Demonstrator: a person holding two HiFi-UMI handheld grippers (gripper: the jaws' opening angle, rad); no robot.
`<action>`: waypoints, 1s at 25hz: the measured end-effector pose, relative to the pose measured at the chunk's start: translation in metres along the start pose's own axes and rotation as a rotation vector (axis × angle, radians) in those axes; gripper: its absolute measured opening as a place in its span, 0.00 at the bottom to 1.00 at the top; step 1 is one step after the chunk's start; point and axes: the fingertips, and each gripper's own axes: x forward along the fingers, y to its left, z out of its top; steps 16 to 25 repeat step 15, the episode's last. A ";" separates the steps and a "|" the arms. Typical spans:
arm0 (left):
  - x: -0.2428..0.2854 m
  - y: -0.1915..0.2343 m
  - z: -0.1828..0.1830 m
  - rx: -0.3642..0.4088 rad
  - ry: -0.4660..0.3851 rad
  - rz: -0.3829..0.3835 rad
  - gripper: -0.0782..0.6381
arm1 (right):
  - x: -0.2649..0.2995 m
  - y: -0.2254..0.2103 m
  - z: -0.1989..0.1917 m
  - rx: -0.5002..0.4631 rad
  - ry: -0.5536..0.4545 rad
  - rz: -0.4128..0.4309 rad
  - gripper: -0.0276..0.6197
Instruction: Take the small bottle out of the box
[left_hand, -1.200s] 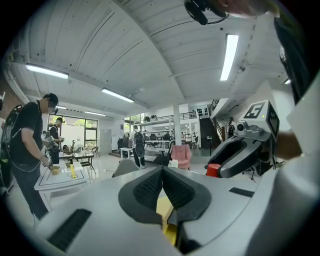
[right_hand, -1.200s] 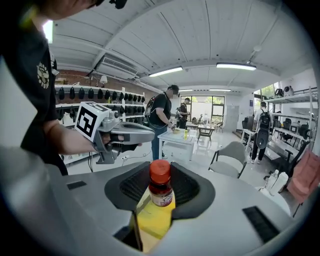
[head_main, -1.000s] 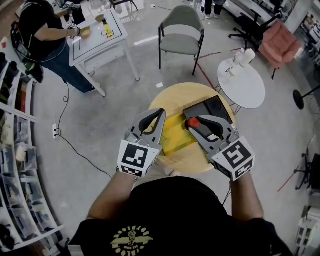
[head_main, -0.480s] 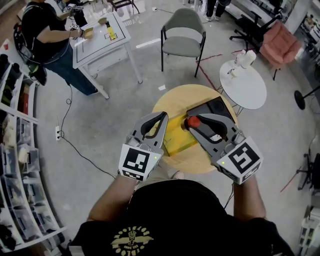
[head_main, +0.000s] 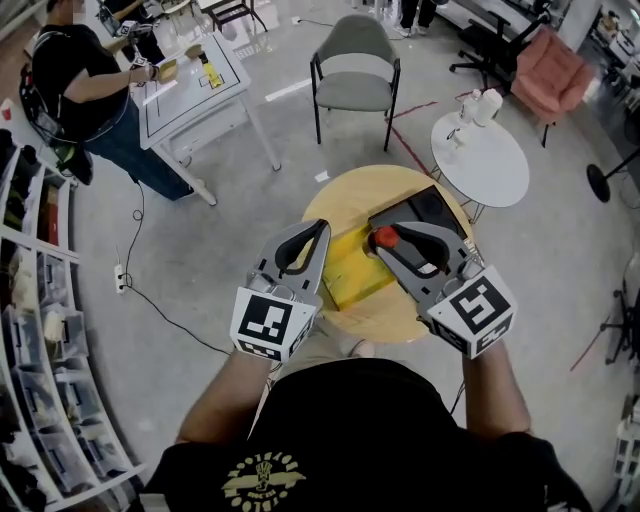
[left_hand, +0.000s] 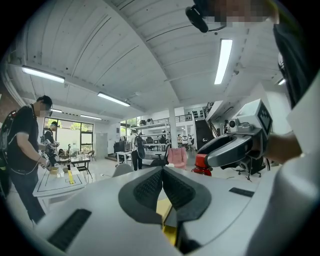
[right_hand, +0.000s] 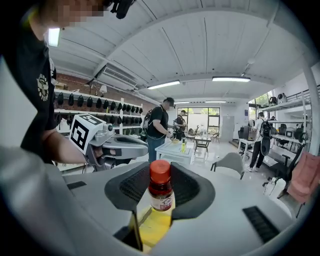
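- The right gripper is clamped on the small bottle. Its pads press the body from both sides just below the red cap, so the bottle hangs upright and the label faces the camera.
- Gripping this high leaves the lower body free. I judge that suits a straight pull upward, with no jaw catching on the box wall.
- The bottle sits over the right-hand far corner of the yellow box, close beside the flat black panel on the round wooden table.
- The jaws hide the bottle's base in the right gripper view, so it may already be clear of the box rim or may sit a little inside it; I cannot say which.
- The left gripper has its jaws pressed together with nothing between them. Its tip is over the left edge of the yellow box, and yellow shows directly beneath the closed pads in its own view.
- That position looks like a steadying one, placed to stop the light box from rising or sliding with the bottle. Contact with the box is not plain.
- The two grippers are apart, with the box between them, so neither blocks the other.
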 end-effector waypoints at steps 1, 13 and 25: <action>0.001 -0.001 0.001 -0.001 0.000 -0.003 0.13 | -0.001 0.000 -0.001 0.008 0.010 -0.006 0.26; 0.016 -0.021 -0.006 0.012 0.020 -0.030 0.13 | -0.010 -0.009 -0.019 0.033 0.056 -0.024 0.26; 0.018 -0.022 -0.008 0.020 0.024 -0.030 0.13 | -0.010 -0.011 -0.021 0.039 0.061 -0.024 0.26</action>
